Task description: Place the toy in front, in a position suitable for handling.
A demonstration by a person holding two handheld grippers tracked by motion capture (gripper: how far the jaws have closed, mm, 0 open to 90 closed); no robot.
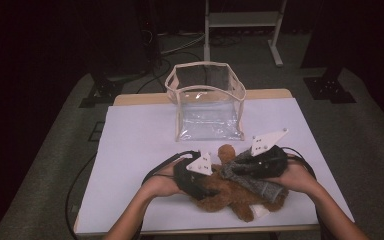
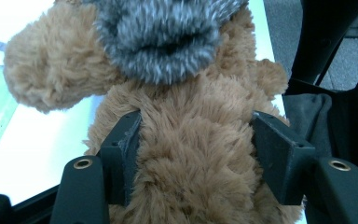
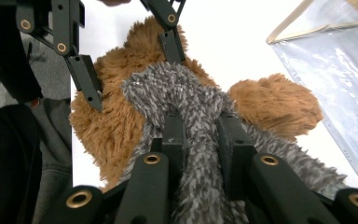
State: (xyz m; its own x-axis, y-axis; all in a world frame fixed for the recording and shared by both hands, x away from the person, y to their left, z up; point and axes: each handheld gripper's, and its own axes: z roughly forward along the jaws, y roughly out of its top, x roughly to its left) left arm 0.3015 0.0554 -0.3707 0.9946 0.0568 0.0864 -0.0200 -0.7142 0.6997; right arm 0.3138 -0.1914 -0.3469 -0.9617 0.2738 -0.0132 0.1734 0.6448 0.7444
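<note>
Teddy bear (image 2: 186,158) lies on bench (image 1: 140,145); left gripper (image 2: 193,149) jaws clamp its body, right gripper (image 3: 200,135) jaws pinch grey scarf (image 3: 186,93).

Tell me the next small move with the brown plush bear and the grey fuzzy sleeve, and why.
Probably draw the right gripper along the brown plush bear, since it pinches the grey fuzzy sleeve bunched over it while the left gripper straddles the body.

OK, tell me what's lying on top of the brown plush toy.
A grey fuzzy sock is draped across the brown plush toy, pinched by the right gripper. The toy's middle under the sock is covered.
</note>
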